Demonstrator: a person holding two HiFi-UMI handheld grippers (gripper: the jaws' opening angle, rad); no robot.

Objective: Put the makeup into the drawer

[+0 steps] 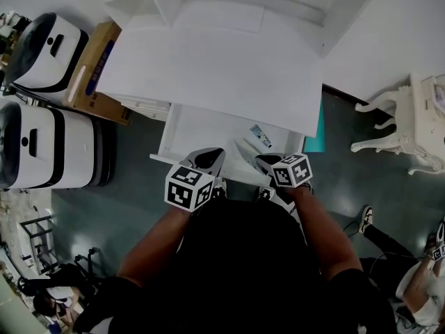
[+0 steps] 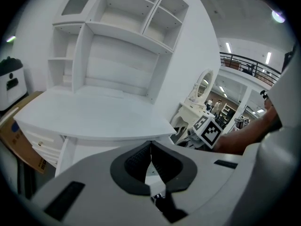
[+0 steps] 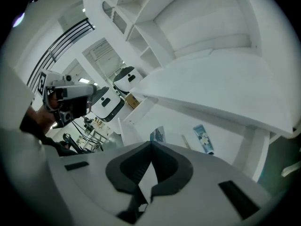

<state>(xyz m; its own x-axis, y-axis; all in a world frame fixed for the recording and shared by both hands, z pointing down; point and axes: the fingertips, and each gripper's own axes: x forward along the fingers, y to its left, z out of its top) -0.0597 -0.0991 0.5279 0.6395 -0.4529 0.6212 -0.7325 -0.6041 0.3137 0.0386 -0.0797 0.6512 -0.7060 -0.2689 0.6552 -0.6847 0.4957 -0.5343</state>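
Observation:
Under the white desk top [image 1: 208, 68] the drawer [image 1: 198, 127] stands pulled out. Inside it lie a blue-and-white makeup tube [image 1: 259, 138] [image 3: 203, 139], a small blue packet [image 3: 158, 134] and a thin stick [image 3: 186, 141]. My left gripper [image 1: 208, 158] [image 2: 151, 147] is at the drawer's front edge, jaws shut with nothing in them. To its right, over the front edge near the tube, my right gripper [image 1: 267, 162] [image 3: 151, 146] is also shut and empty. The right gripper's marker cube [image 2: 207, 130] shows in the left gripper view.
A hutch with open shelves [image 2: 122, 27] rises at the back of the desk. Two white machines [image 1: 45, 51] [image 1: 38, 145] and a cardboard box [image 1: 97, 68] stand on the left. An ornate white table [image 1: 410, 117] and a seated person's foot [image 1: 365, 218] are on the right.

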